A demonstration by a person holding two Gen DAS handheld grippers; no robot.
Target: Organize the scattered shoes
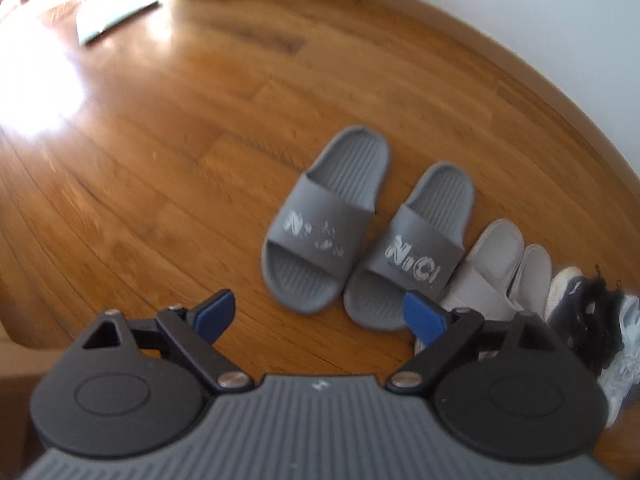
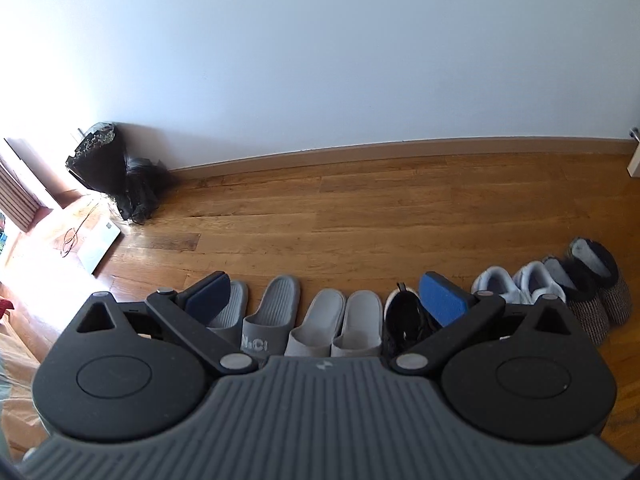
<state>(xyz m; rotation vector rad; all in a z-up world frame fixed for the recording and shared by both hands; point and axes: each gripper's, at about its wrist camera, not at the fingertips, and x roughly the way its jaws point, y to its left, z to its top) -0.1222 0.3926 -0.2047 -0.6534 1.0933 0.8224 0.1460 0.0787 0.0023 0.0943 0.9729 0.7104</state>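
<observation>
Hovering: left gripper (image 1: 320,316), jaws wide, nothing between
Ahead: dark grey slides (image 1: 362,224) on floor (image 1: 160,160)
Right gripper (image 2: 324,300): wide, empty, above shoe row (image 2: 336,324)

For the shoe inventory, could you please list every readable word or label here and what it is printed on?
"NiCi": strap of the dark grey slide, beside the light grey slippers.
Worn print on the other dark grey slide's strap: only an "N" shows; the rest is unreadable.
Nothing else carries readable text.

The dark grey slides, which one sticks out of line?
The outer dark grey slide, with the worn lettering; it sits further forward than its mate, which reads NiCi and lies beside the light grey slippers.
</observation>
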